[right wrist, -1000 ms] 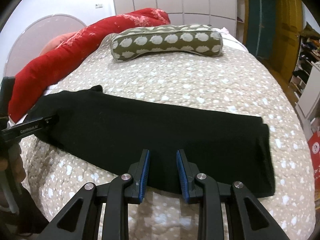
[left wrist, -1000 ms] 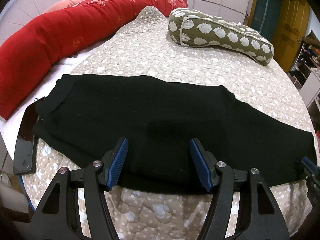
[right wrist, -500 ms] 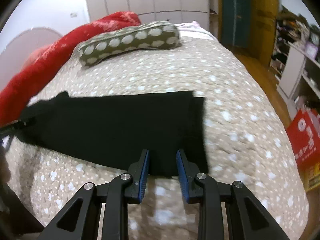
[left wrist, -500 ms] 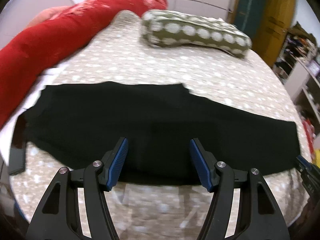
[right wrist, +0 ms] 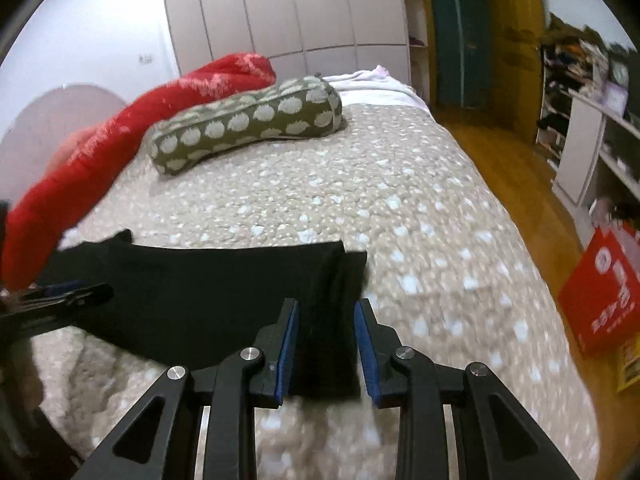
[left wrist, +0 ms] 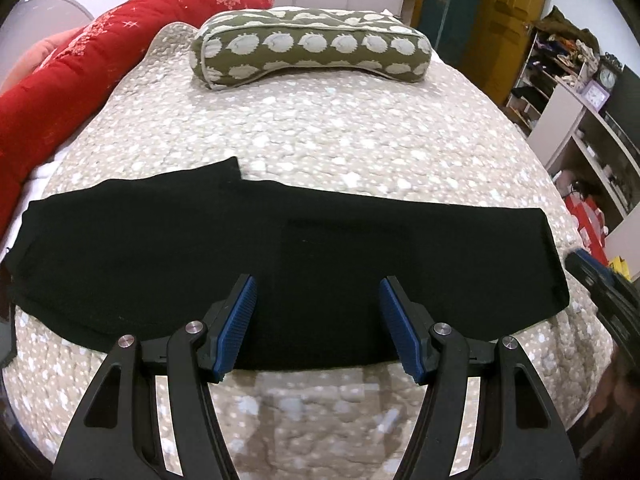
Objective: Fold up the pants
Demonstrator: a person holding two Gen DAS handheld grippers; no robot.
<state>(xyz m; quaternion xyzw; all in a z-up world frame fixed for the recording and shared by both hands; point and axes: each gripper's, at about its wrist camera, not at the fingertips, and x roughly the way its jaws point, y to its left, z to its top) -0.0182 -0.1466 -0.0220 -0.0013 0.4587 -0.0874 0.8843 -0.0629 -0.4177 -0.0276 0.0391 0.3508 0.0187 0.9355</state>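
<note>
Black pants (left wrist: 280,256) lie flat across the near part of the bed, folded lengthwise, waist at the left and leg ends at the right. My left gripper (left wrist: 316,324) is open and empty, hovering over the near edge at the pants' middle. My right gripper (right wrist: 325,344) is open, its blue pads either side of the leg ends (right wrist: 328,300) at the near right corner, not closed on the cloth. The right gripper also shows at the right edge of the left wrist view (left wrist: 600,284).
The bed (left wrist: 340,128) has a beige spotted quilt. An olive patterned bolster pillow (left wrist: 308,52) lies at the far end and a long red cushion (left wrist: 72,80) runs along the left. Shelves (left wrist: 576,92) and a red box (right wrist: 600,296) stand right of the bed.
Both grippers have shifted right along the pants. The right gripper went from the middle of the legs to the leg ends and opened slightly wider. The left stayed open.
</note>
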